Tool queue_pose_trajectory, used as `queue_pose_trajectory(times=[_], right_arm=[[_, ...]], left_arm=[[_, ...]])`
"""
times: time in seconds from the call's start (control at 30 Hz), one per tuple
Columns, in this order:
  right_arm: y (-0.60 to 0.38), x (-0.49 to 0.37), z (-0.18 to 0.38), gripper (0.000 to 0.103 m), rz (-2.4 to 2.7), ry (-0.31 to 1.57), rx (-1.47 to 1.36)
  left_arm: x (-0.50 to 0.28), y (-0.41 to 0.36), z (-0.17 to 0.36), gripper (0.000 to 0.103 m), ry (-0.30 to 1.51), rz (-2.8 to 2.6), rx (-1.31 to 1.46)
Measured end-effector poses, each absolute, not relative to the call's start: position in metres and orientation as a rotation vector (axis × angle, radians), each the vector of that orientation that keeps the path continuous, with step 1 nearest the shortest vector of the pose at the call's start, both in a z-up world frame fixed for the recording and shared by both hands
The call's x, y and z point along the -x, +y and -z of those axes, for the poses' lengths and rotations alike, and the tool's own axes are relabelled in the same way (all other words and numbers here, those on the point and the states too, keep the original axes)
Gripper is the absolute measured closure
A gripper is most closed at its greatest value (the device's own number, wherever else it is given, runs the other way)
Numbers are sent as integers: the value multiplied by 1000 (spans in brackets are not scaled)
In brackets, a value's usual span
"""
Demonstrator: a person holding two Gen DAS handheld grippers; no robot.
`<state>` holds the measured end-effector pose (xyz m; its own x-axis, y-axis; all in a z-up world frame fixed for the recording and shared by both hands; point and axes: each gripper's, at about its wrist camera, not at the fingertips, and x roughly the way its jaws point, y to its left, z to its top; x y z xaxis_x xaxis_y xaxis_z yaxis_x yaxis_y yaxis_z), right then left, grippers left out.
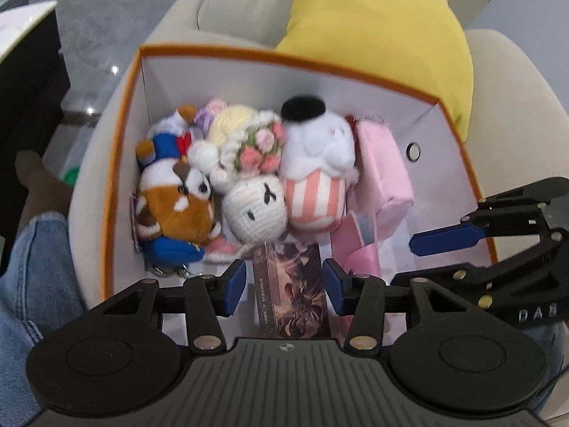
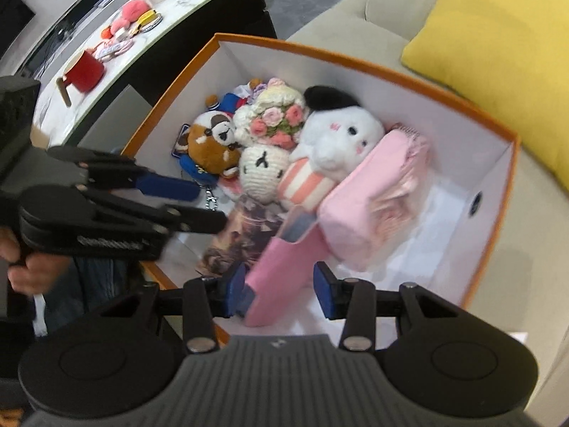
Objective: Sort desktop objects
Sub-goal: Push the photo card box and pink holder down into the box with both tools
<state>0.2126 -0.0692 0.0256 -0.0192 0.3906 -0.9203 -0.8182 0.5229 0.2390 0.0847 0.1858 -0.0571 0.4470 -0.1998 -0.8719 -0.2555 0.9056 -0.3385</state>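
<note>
An orange box [image 1: 249, 53] [image 2: 355, 60] with white walls holds plush toys: a red panda [image 1: 177, 206] [image 2: 209, 146], a white crochet bunny [image 1: 256, 206] [image 2: 263, 167] and a black-hatted white plush [image 1: 316, 142] [image 2: 338, 128]. A pink pouch [image 1: 387, 170] [image 2: 377, 210] and a pink case [image 1: 359, 249] [image 2: 281, 270] lie at the right. A dark card pack [image 1: 290, 284] [image 2: 238, 238] lies on the floor of the box. My left gripper [image 1: 284, 286] [image 2: 211, 206] hangs open above the pack. My right gripper [image 2: 281, 291] [image 1: 402, 261] stands open over the pink case, with nothing held.
The box rests on a beige sofa [image 1: 242, 3] beside a yellow cushion [image 1: 373, 35] [image 2: 498, 53]. A marble-topped table [image 2: 170, 7] to the left carries a red mug [image 2: 85, 71], a white cup and small toys. A denim-clad leg [image 1: 35, 267] is at the left.
</note>
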Motion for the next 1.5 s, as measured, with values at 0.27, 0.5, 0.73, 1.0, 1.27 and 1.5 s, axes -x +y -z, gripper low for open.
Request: queue_pose_trajectory(times=[0.27,0.5,0.73,1.0,1.27,1.5], right_arm=[[-47,-202,4,57,-979,1301,426],[-41,-211,22,53,-958,1338,386],[-40,-214,27,48,-974,1343,372],[-39,-218,33,39,-982,1347,339],[-34,-219,43,46,-916,1345,328],[-42,-218,39,61,-909,1367,314]], left_arm=[[-97,199,88,44,1214,-53,567],[-117,200,104,39,1306,-79,603],[-132,211,119,43,1441,-48,727],[-134,205,107,61,1391,-38,704],[-131,195,93,68,1327,-18,625],[-132,190,92,67,1295,3,590]])
